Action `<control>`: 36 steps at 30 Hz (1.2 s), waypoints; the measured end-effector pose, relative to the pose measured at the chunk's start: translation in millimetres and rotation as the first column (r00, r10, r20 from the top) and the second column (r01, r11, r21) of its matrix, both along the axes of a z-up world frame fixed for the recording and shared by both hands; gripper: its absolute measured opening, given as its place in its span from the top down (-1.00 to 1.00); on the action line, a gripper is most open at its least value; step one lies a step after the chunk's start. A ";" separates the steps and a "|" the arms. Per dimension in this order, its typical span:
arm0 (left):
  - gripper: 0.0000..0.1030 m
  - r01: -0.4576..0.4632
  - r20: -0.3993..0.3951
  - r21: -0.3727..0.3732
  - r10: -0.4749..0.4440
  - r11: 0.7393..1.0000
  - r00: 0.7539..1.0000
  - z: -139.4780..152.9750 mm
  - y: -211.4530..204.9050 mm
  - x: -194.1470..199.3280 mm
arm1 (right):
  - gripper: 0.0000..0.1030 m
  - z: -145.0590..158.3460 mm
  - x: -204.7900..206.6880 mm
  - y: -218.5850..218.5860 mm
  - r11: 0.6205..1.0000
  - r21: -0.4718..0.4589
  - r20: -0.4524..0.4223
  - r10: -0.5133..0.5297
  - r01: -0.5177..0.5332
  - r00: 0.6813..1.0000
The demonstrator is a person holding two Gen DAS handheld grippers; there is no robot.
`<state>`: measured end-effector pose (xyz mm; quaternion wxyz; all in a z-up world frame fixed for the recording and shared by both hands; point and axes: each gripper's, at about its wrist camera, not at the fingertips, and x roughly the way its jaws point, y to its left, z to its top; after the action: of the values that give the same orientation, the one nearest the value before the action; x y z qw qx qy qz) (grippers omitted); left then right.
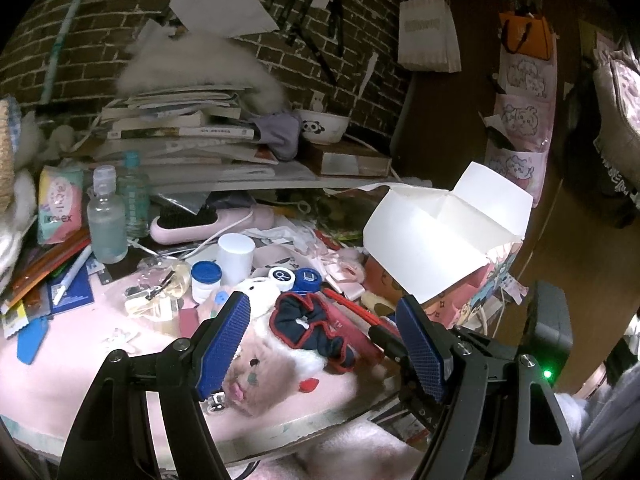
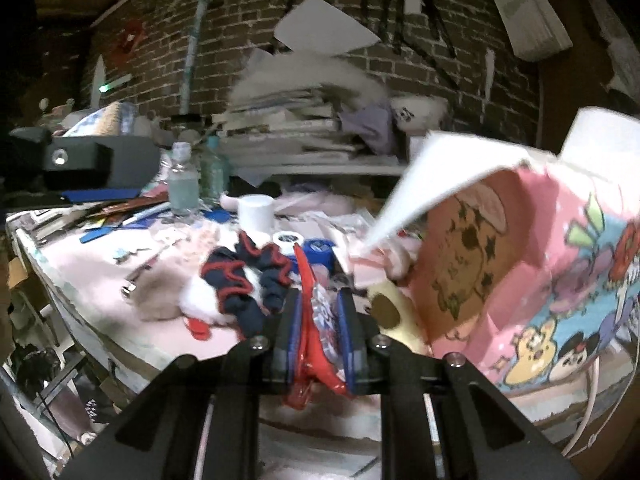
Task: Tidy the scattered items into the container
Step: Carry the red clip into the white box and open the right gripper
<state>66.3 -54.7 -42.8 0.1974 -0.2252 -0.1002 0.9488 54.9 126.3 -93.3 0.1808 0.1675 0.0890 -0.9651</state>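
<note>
Right claw [image 2: 318,320] clamps a red packet [image 2: 316,312] beside the open-flapped pink box [image 2: 540,280]; left claw [image 1: 324,344] gapes empty.

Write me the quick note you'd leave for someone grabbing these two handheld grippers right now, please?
Right gripper: shut on a red packet, held close to the pink cartoon box, whose white flaps stand open.
Left gripper: open, empty, above the navy scrunchie and fluffy plush.
Done: packet picked up. I cannot see what is already inside the box.
Left: drop the packet in the box, then probably the scrunchie and plush next, then the contact lens case, small blue-lidded jar, white cylinder and the other bits scattered on the pink mat.
</note>
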 end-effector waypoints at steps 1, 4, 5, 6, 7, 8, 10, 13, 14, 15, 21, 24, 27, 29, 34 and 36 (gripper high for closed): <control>-0.41 -0.003 -0.003 0.001 0.003 1.000 1.000 0.7 -1.3 1.3 | 0.71 1.6 1.4 -3.2 1.000 0.002 -0.011 0.012 -0.012 1.000; -0.41 -0.022 -0.009 0.006 0.022 1.000 1.000 2.5 -7.4 5.2 | 0.71 9.3 5.9 -17.7 0.998 0.026 -0.057 0.054 -0.053 0.997; -0.41 -0.030 -0.010 0.008 0.030 1.000 0.999 2.8 -9.9 6.7 | 0.71 12.3 7.0 -22.1 0.997 0.032 -0.074 0.067 -0.065 0.995; -0.41 -0.037 -0.013 0.011 0.037 0.999 0.999 2.8 -12.7 8.5 | 0.71 15.6 7.5 -26.5 0.996 0.037 -0.088 0.079 -0.076 0.993; -0.41 -0.043 -0.014 0.014 0.043 0.999 0.999 2.6 -15.6 10.1 | 0.71 19.0 7.2 -30.9 0.996 0.040 -0.100 0.087 -0.084 0.991; -0.41 -0.051 -0.015 0.018 0.051 0.999 0.999 2.3 -18.8 11.7 | 0.71 23.3 7.8 -34.3 0.995 0.043 -0.115 0.096 -0.092 0.989; -0.41 -0.066 -0.013 0.022 0.066 0.998 0.998 1.9 -23.9 13.1 | 0.71 32.1 7.9 -38.6 0.994 0.047 -0.136 0.108 -0.103 0.985; -0.41 -0.079 -0.010 0.034 0.079 0.996 0.997 0.3 -30.2 13.8 | 0.71 50.3 10.2 -38.8 0.994 0.059 -0.188 0.107 -0.097 0.976; -0.41 -0.077 -0.010 0.039 0.077 0.996 0.997 -0.2 -31.5 14.0 | 0.71 58.0 9.9 -36.2 0.994 0.063 -0.204 0.100 -0.089 0.974; -0.41 -0.075 -0.011 0.042 0.075 0.996 0.997 -0.5 -32.4 14.1 | 0.71 67.2 9.1 -31.6 0.995 0.069 -0.216 0.089 -0.076 0.972; -0.41 -0.060 -0.008 0.039 0.060 0.997 0.998 -1.6 -30.6 12.5 | 0.71 118.0 -15.9 21.7 0.996 0.089 -0.121 0.012 -0.002 0.993; -0.42 -0.049 -0.008 0.042 0.050 0.998 0.999 -1.6 -28.0 9.9 | 0.71 133.1 -33.1 49.2 0.989 0.142 -0.039 -0.022 0.028 0.999; -0.41 -0.037 -0.006 0.037 0.037 0.999 0.999 -1.1 -22.5 7.0 | 0.71 136.7 -53.8 68.5 0.976 0.214 0.067 -0.052 0.036 0.996; -0.41 -0.030 -0.003 0.029 0.030 0.999 1.000 -0.9 -18.5 5.3 | 0.71 134.2 -67.6 77.9 0.969 0.246 0.156 -0.061 0.021 0.986; -0.41 -0.025 0.009 0.023 0.025 0.999 1.000 -2.1 -15.2 2.7 | 0.71 116.7 -105.0 88.5 0.940 0.342 0.317 -0.115 -0.001 0.942; -0.41 -0.026 0.015 0.019 0.026 0.999 1.000 -2.7 -14.7 1.8 | 0.71 108.5 -116.3 88.1 0.932 0.361 0.385 -0.120 -0.030 0.915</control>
<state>68.0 -69.5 -45.6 0.1866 -0.2287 -0.1138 0.9486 -61.4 214.4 15.2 0.1387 0.3935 0.2212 -0.8815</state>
